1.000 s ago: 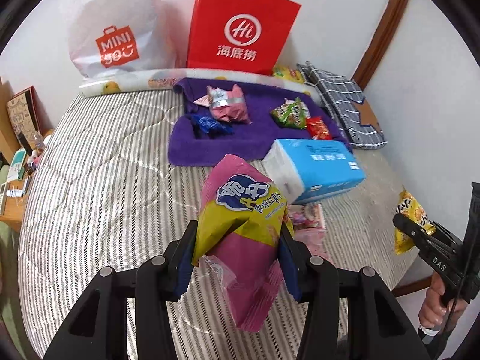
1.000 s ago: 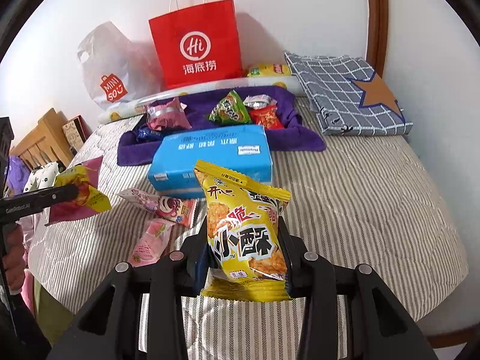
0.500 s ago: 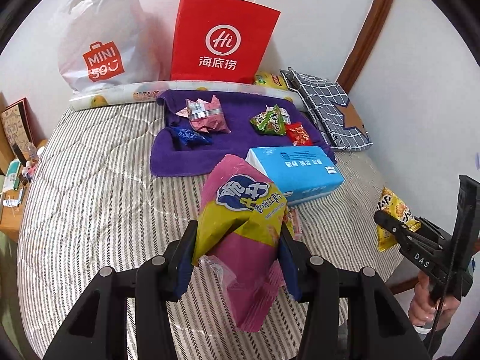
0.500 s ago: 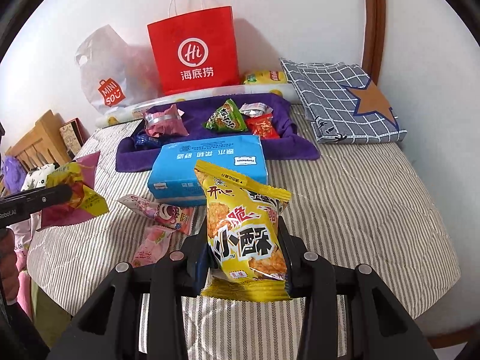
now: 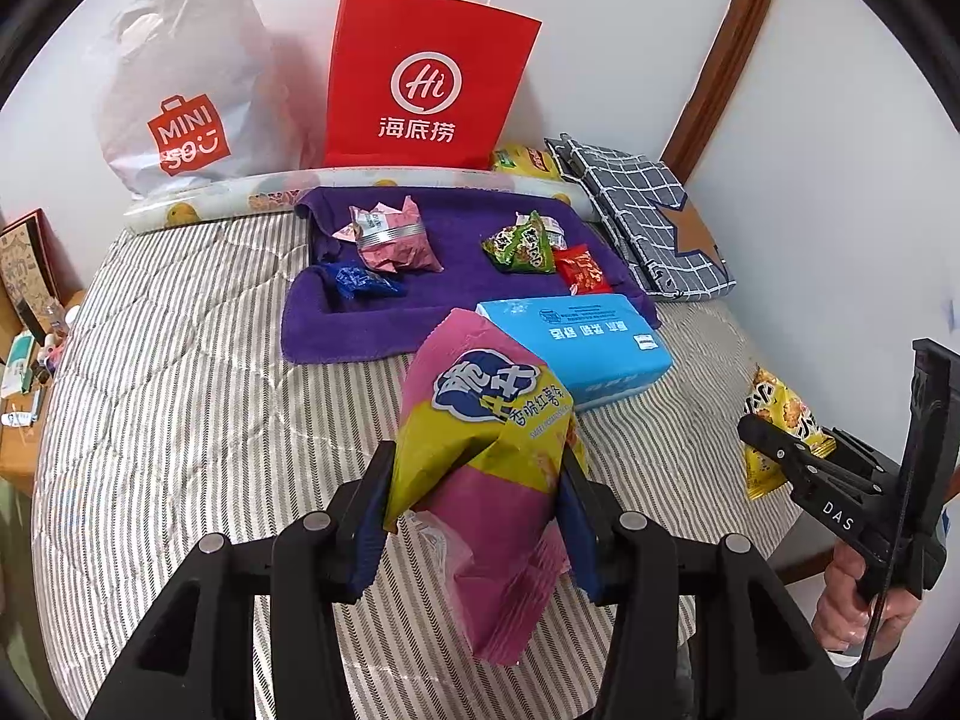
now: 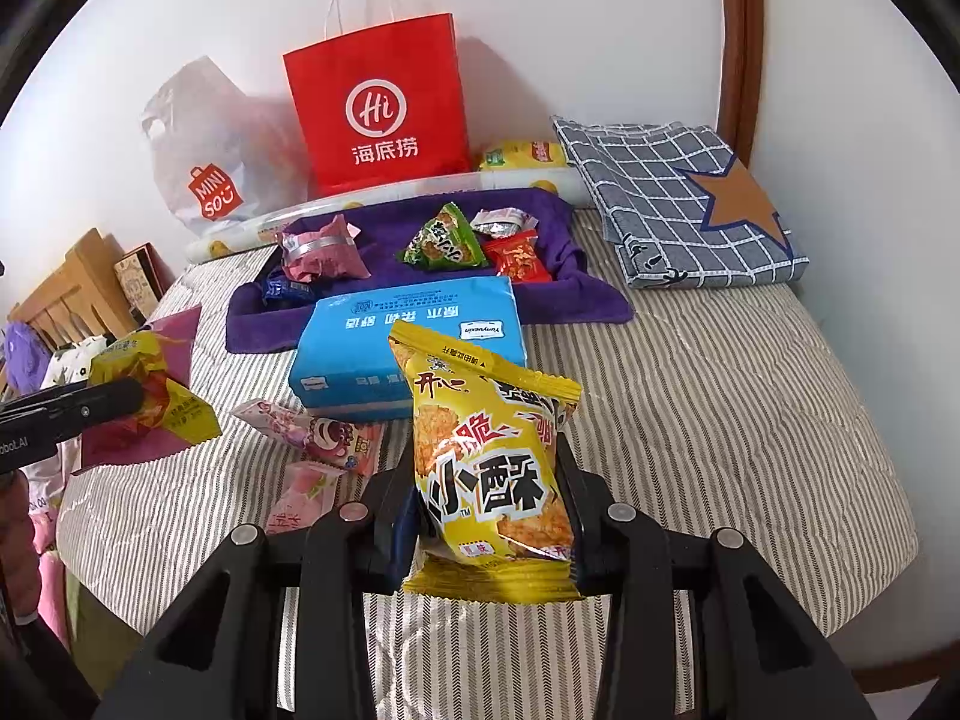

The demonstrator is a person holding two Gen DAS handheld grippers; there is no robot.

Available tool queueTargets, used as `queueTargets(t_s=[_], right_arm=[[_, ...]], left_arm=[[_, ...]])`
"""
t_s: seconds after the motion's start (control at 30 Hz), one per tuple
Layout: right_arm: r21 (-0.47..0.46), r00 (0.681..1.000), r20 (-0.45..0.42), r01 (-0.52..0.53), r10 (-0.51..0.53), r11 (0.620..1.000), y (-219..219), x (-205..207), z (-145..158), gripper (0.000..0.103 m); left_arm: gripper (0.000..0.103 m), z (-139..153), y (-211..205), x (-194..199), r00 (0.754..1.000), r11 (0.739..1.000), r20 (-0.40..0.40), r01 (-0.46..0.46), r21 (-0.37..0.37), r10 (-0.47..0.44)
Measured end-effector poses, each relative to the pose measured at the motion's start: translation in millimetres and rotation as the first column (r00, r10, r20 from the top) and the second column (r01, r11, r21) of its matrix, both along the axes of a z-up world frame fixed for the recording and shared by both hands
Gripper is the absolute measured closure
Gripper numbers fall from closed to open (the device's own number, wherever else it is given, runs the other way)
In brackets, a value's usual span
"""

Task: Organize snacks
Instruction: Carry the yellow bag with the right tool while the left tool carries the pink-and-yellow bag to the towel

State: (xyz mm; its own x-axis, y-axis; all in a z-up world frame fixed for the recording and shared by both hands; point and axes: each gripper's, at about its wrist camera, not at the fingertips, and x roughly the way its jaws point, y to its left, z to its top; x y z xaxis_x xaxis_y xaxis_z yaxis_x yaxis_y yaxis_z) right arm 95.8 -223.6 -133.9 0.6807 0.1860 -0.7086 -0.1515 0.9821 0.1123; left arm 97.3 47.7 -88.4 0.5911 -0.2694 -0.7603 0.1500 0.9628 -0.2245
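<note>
Left wrist view: your left claw (image 5: 480,492) pinches the pink-and-yellow snack bag (image 5: 486,450); your right claw (image 6: 489,516) clamps the yellow crisp packet (image 6: 492,468). Ahead lies the purple towel (image 5: 420,312), behind the blue tissue pack (image 5: 576,342), which could snag a low carry.

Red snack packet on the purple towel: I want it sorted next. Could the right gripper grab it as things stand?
Probably not yet: the right gripper is shut on a yellow snack bag, and the blue tissue pack lies between it and the red snack packet.
</note>
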Motion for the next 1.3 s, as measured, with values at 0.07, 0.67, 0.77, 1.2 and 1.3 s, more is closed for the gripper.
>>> queueTargets(t_s=[0.07,0.67,0.77,1.2,1.3], right_arm=[[0.002,1.0,0.005,0.0,0.0,1.0,0.0,-0.2,1.3,0.065],[0.021,0.999,0.033,-0.019,0.018,1.0,-0.3,11.8,16.0,0.065],[0.028,0.999,0.037,-0.029,0.028,0.999,0.4,14.8,18.4,0.065],[0.006,0.998,0.046,-0.044,0.044,0.999,5.2,34.8,24.9,0.065],[0.006,0.998,0.046,-0.046,0.045,0.999,6.4,41.5,26.1,0.065]], left_arm=[[0.056,0.3,-2.2,0.8,1.0,1.0,0.0,0.002,0.0,-0.002],[0.056,13.3,-14.8,12.5,1.0,1.0,0.016,0.011,0.004,-0.011],[0.056,14.8,-17.5,15.2,1.0,1.0,0.018,0.013,0.007,-0.013],[0.056,13.5,-29.0,36.1,0.999,0.999,0.005,0.033,0.012,-0.033],[0.056,12.9,-30.2,41.9,0.999,0.999,0.0,0.041,0.007,-0.041]])
